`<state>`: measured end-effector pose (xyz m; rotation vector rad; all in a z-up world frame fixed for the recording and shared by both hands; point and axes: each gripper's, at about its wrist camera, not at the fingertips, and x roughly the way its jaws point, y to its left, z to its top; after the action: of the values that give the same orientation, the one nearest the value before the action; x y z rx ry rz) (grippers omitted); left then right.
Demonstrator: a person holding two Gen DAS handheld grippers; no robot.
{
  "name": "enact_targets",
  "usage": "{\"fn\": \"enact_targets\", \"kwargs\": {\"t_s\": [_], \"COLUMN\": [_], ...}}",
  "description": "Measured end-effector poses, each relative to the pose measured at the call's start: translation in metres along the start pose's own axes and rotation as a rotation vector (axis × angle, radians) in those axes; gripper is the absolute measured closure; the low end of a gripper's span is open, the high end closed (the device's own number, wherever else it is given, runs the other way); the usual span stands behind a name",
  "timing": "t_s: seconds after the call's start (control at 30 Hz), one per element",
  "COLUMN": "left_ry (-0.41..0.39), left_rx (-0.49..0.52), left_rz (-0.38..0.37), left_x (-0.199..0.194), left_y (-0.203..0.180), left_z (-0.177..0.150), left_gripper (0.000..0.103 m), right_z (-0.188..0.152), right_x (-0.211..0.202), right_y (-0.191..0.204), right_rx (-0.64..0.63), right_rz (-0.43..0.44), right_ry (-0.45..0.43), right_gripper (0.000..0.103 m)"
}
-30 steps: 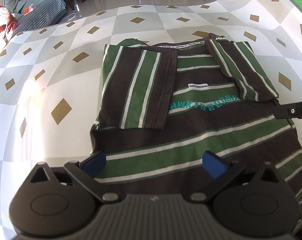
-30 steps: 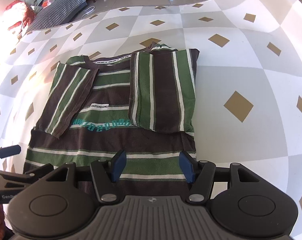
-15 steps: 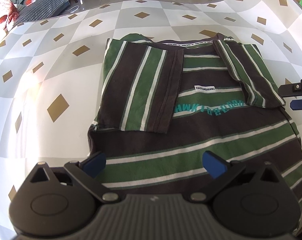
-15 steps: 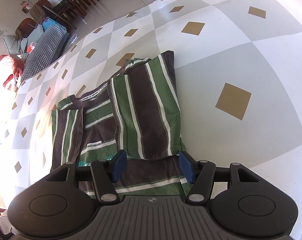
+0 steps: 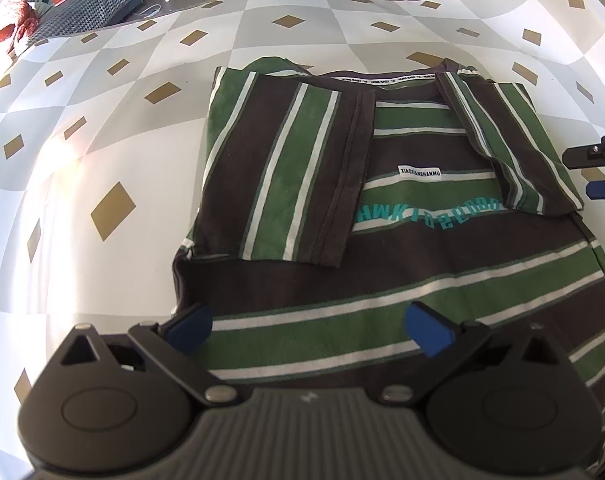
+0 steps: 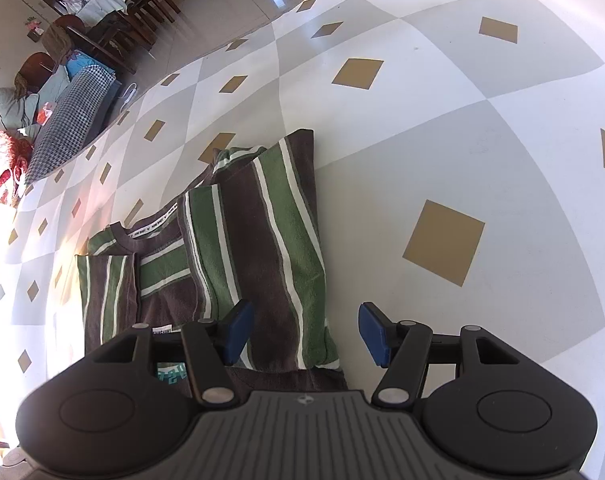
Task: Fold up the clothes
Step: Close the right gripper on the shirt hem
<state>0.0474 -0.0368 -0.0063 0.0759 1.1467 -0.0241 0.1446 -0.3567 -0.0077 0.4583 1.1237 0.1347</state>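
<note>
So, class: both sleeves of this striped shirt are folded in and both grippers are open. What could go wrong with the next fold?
1. The right gripper straddles the side edge of the shirt, with one finger over the tablecloth, so it may pinch that too.
2. The folded sleeves lie loose; lifting the hem could slide them open.
3. The left gripper is at the hem and the right beside a sleeve; uneven grips could skew the fold.
</note>
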Motion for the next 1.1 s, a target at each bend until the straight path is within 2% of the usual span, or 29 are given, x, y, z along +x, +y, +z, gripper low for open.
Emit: {"fn": "enact_targets", "kwargs": {"t_s": [0.47,0.9,1.0,1.1], "left_ry": [0.019,0.034,0.039,0.042], "left_rx": [-0.025,-0.052,-0.058,-0.061], "left_rz": [0.027,0.061,0.064,0.062], "left_x": [0.012,0.021,0.024,0.025], "left_y": [0.009,0.019,0.021,0.021], "left_z": [0.002,0.004,0.005,0.005], "left_gripper": [0.0,0.0,0.0,0.0], "right_z": [0.01,0.007,0.006,0.005], "right_x": [0.018,0.03,0.032,0.035], "right_y": [-0.004,0.014,0.018,0.022], "right_rx": [0.019,-0.087,-0.111,-0.134], "right_rz": [0.044,0.045,0.045,0.041], "right_ry": [-0.02,-0.069,-0.08,-0.085], "right_gripper": [0.045,0.048,0.053,0.079]}}
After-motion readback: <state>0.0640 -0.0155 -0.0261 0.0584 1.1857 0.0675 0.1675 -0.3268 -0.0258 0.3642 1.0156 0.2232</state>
